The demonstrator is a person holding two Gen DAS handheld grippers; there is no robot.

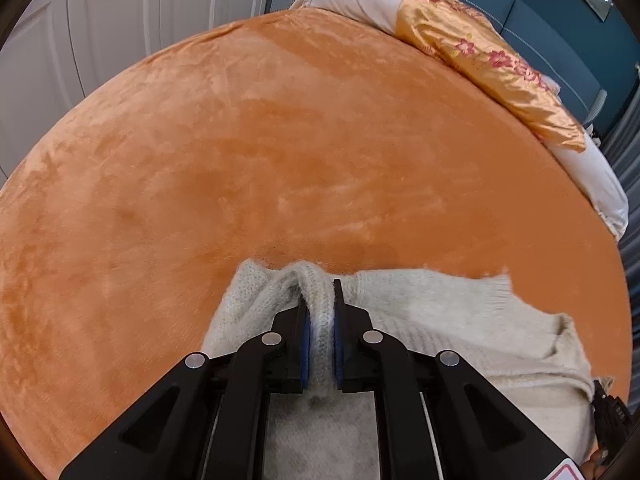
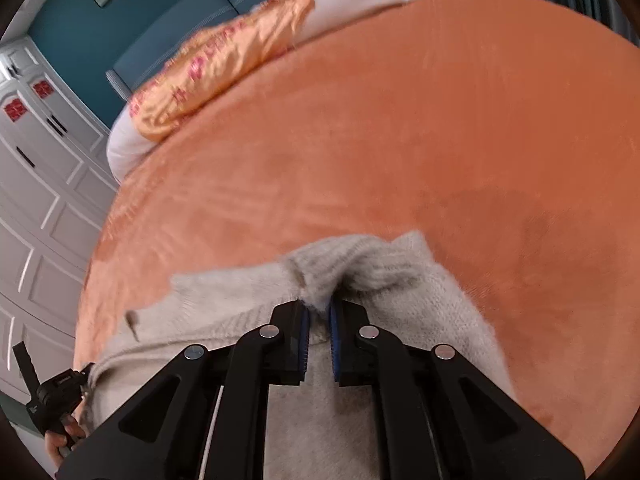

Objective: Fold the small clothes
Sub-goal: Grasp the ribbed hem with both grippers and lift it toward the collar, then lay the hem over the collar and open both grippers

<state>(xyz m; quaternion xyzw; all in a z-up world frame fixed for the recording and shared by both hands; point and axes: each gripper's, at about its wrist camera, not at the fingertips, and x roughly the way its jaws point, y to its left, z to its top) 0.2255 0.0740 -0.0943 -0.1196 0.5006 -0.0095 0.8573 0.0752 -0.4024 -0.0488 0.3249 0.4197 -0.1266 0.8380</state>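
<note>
Cream knit sweater (image 1: 440,320) is pinched on orange bed (image 1: 240,160) by both downward-angled grippers: left gripper (image 1: 321,312) and right gripper (image 2: 319,320), fingers nearly closed on bunched folds.

The cream knitted garment (image 1: 440,320) runs out under the bottom edge in both wrist views, so its lower part is unseen; its kind cannot be told; the folds caught between the pads of the left hand-held gripper (image 1: 321,320) and the right hand-held gripper (image 2: 319,316) are hidden by the black fingers; the right view is motion-blurred, smearing the floral pillow (image 2: 216,68); the red marks on the wardrobe doors (image 2: 16,110) are too small to read; the bed (image 1: 240,140) is cropped all round.
</note>
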